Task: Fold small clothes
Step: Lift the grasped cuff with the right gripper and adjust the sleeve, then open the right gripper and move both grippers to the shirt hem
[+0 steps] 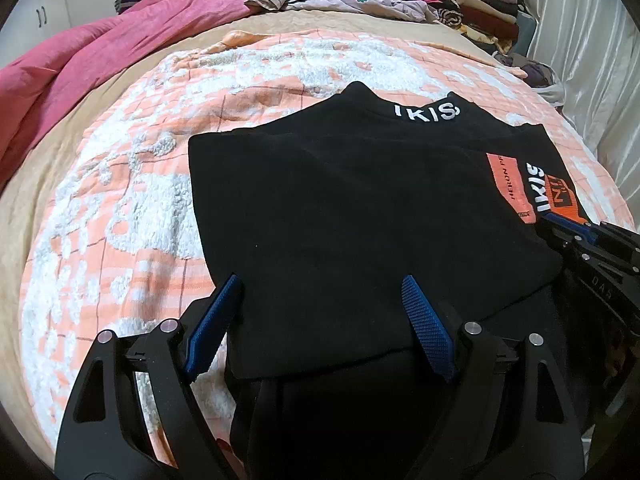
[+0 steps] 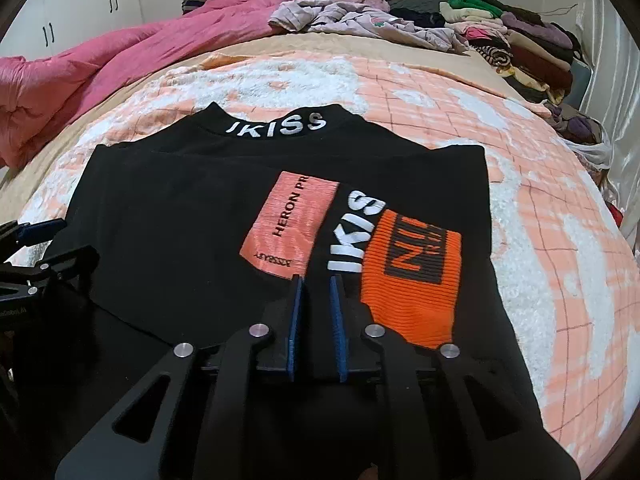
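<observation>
One black top [image 2: 180, 240], folded, lay on the bed's orange-and-white blanket [image 2: 540, 220]; left gripper [image 1: 320, 300] stood spread wide over its near edge, right gripper [image 2: 316, 280] nearly closed, pinching black fabric.

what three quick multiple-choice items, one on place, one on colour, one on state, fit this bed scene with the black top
1. Where does the pink duvet lie, seen from the right wrist?
A. far left of the bed
B. on the black top
C. under the right claw

2. What colour is the lettering on the black top's collar?
A. orange
B. white
C. green

3. How does the left claw stand?
A. shut
B. wide open
C. out of view

Answers: 1 A, it is bunched along the left edge. 2 B, the collar letters are white. 3 B, its blue pads stand far apart over the hem.
</observation>
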`<state>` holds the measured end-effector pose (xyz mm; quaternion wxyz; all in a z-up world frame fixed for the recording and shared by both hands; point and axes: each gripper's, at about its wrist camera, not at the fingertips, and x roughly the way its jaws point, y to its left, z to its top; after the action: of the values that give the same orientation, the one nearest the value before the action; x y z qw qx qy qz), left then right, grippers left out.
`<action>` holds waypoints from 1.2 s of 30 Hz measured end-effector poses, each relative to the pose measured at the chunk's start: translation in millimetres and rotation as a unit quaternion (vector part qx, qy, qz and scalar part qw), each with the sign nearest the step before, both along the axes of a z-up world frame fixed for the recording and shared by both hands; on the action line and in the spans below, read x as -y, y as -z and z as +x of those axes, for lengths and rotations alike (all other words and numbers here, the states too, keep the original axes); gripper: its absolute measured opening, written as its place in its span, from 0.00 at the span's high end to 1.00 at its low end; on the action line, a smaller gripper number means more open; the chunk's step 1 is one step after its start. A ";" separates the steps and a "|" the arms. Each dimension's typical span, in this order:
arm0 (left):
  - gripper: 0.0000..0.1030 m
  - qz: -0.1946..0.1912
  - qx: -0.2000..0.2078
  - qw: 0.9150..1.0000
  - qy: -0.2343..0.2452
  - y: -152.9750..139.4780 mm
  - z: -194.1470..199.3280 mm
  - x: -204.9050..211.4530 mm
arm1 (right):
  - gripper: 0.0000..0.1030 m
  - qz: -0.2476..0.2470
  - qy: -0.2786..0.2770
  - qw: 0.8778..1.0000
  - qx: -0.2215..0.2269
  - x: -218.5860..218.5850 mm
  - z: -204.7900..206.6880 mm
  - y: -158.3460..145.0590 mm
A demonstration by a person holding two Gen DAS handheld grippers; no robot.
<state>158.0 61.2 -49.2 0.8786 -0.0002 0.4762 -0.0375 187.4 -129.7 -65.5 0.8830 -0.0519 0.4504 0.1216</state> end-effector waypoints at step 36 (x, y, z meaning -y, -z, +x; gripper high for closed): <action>0.27 0.022 0.013 0.999 0.048 -1.4 -93.9 17.6 | 0.44 0.034 -0.055 0.997 -0.049 -7.9 -90.0 -2.3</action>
<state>64.1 43.6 -47.8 0.8819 0.0426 0.4644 -0.0690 97.4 -121.8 -63.2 0.8532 -0.0404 0.4850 0.1880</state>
